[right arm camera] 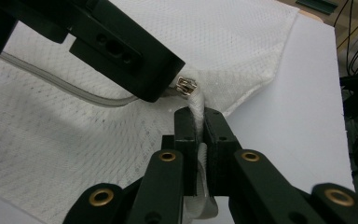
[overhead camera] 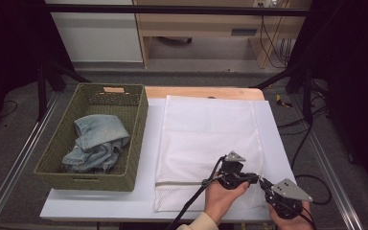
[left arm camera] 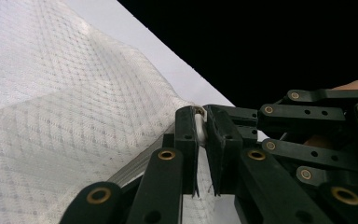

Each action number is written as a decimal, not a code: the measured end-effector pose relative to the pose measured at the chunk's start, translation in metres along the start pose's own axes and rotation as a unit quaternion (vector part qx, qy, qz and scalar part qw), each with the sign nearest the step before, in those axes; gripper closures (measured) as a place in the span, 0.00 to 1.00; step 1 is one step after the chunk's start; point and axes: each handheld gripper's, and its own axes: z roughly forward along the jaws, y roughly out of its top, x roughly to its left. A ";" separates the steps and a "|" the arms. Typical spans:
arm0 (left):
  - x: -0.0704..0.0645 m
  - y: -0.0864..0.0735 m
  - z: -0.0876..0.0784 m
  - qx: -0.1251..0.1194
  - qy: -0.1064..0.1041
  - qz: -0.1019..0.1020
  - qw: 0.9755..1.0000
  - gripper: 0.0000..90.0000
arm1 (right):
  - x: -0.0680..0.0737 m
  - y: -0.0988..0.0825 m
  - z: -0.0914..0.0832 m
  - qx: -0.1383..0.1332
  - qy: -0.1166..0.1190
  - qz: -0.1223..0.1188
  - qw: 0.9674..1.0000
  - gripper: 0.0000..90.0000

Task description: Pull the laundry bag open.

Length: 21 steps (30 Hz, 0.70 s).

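Note:
A white mesh laundry bag (overhead camera: pixel 206 139) lies flat on the white table mat (overhead camera: pixel 100 203), with its zipper (overhead camera: pixel 182 182) running across near the front. Both grippers meet at the zipper's right end. My left gripper (overhead camera: pixel 255 178) lies level and points right, shut on the zipper pull (left arm camera: pixel 199 128); in the right gripper view its tip (right arm camera: pixel 168 84) sits beside the metal slider (right arm camera: pixel 186 86). My right gripper (overhead camera: pixel 264 184) comes from the right and is shut on a pinch of the bag's fabric (right arm camera: pixel 198 114) just past the slider.
A green woven basket (overhead camera: pixel 141 129) stands at the left of the table with crumpled blue jeans (overhead camera: pixel 96 143) inside. The mat's right edge (overhead camera: pixel 282 153) runs close beside the grippers. Cables trail from both grippers toward the front.

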 end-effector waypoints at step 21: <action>-0.007 -0.002 0.001 -0.003 0.027 0.010 1.000 0.95 | 0.001 0.000 0.000 0.004 0.002 0.006 1.000 0.95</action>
